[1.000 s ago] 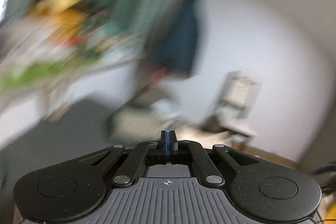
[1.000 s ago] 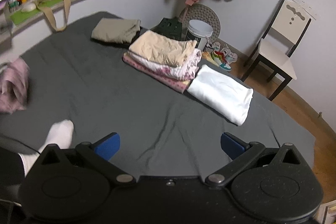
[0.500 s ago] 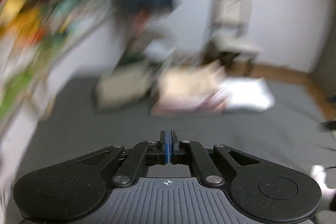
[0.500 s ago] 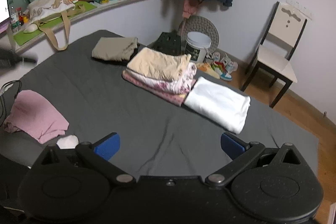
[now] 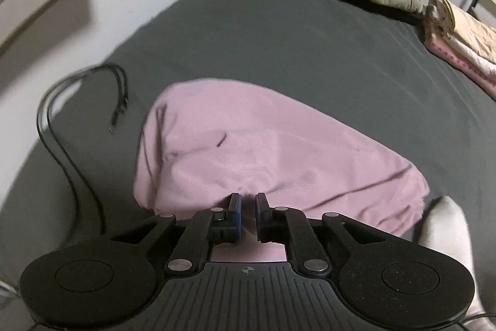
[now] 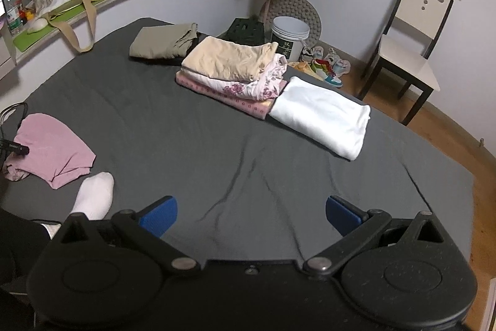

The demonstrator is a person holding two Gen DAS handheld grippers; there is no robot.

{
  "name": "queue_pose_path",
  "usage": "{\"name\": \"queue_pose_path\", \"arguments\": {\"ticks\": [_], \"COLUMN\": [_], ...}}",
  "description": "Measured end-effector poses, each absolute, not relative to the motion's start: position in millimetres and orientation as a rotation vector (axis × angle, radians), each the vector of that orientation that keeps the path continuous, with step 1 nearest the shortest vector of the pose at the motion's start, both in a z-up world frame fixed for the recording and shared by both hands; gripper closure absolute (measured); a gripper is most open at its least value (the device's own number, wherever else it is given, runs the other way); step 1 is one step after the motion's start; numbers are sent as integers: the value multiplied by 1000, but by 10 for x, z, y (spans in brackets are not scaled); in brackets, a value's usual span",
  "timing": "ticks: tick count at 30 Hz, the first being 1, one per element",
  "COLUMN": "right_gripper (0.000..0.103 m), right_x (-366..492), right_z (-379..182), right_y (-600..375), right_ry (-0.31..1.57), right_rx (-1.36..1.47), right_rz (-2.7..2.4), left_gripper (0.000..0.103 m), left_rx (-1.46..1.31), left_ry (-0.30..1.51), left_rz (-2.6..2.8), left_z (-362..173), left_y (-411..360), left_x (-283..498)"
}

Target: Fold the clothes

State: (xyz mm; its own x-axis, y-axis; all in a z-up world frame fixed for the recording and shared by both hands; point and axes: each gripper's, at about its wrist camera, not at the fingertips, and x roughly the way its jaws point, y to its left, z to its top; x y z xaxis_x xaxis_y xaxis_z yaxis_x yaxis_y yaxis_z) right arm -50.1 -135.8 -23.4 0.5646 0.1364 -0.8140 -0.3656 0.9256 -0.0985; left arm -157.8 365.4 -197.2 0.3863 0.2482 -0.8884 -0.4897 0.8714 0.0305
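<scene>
One pink garment (image 5: 263, 151) lies just ahead of the left gripper (image 5: 247, 208), whose fingers stand narrowly parted over its near edge, while the right gripper (image 6: 251, 214), fingers spread wide, faces three folded piles (image 6: 232, 67).

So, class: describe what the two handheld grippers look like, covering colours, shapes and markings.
Both are black. The left gripper has linkage arms with silver rivets, two round lobes, a grey ribbed body with a small crosshair mark, and blue-edged fingers. The right gripper has the same black linkages, rivets and round lobes, with blue pads on its fingers.
</scene>
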Motion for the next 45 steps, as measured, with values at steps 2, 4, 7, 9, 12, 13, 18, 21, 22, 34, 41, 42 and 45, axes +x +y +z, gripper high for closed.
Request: {"name": "queue_pose_path", "arguments": {"ticks": [2,4,7,9,12,13,18,21,22,34,41,42,45], "right_gripper": [0,0,0,0,0,0,0,0,0,0,0,0,0], "right_x": [-498,-494,-485,-485,-501,-503,-495,-492,-491,-501,-529,-524,-511], "right_z": [-233,-238,-258,-267,-257,-255,-288,-307,-313,-368,-434,-444,-474], "right_y": [-1307,-1259,-1189,-1144,-1099,-1089,-1102,-1133,-1138,-1134,-1167,-1168,-1162], "right_ry": [926,927,936,940,935,933,943,949,951,969,993,998,1011], "right_rx": [-275,-282,-293,-300,-311,-316,-324,-327,-328,-341,-345,-346,-348], "right_rz": [311,320,329,335,355,360,350,342,340,355,342,340,335], "left_gripper": [93,70,4,3,5,18,84,103,103,74,31,31,31], "left_rx": [-224,-195,-152,-123,-199,-241,-475,-511,-508,31,302,337,360], "left_ry": [1033,989,922,878,891,904,958,932,923,965,988,989,1013], "left_rz": [462,449,428,414,410,411,384,356,341,44,-69,-79,-25], "left_z": [-1862,-1751,-1584,-1474,-1497,-1547,-1899,-2017,-2010,-1634,-2007,-2058,-2186], "left_y": [3662,3670,3681,3688,3853,3925,4153,4114,4079,3165,2567,2492,2491], "left_x": [-1625,-1672,-1742,-1789,-1828,-1845,-1853,-1857,-1811,-1497,-1566,-1569,-1495]}}
